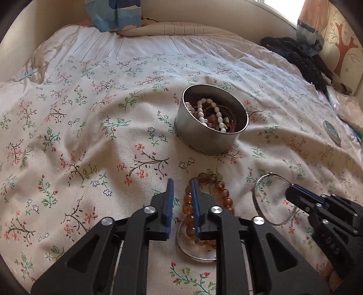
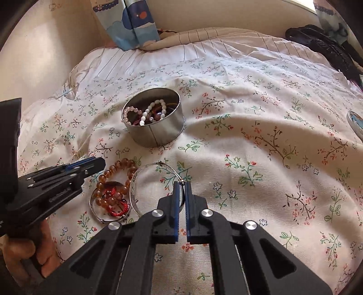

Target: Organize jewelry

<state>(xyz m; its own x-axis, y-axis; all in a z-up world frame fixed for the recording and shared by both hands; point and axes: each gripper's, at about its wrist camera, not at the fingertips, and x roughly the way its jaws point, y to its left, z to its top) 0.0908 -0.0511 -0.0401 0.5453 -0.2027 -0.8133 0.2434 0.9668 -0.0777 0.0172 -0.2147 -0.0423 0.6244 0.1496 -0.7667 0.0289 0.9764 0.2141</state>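
A round metal tin (image 1: 211, 140) (image 2: 158, 133) stands on the floral bedspread (image 1: 90, 136) with pearl and dark bead bracelets inside. Nearer me lies an amber bead bracelet (image 1: 223, 192) (image 2: 123, 164) on top of a thin silver ring (image 1: 192, 255) and a red cord bracelet (image 2: 118, 208). My left gripper (image 1: 182, 181) (image 2: 99, 162) is slightly open, its right finger lying over the amber beads, with some beads in the gap and not pinched. My right gripper (image 2: 182, 183) (image 1: 289, 190) is shut on the thin edge of a silver bangle (image 2: 133, 188) (image 1: 257, 199) resting on the sheet.
A round lid (image 1: 332, 133) (image 2: 355, 122) lies at the far right. Black clothing (image 1: 301, 59) (image 2: 329, 45) is heaped at the back right, a patterned curtain (image 1: 113, 13) hangs at the back. A hand (image 2: 34, 249) holds the left gripper's grip.
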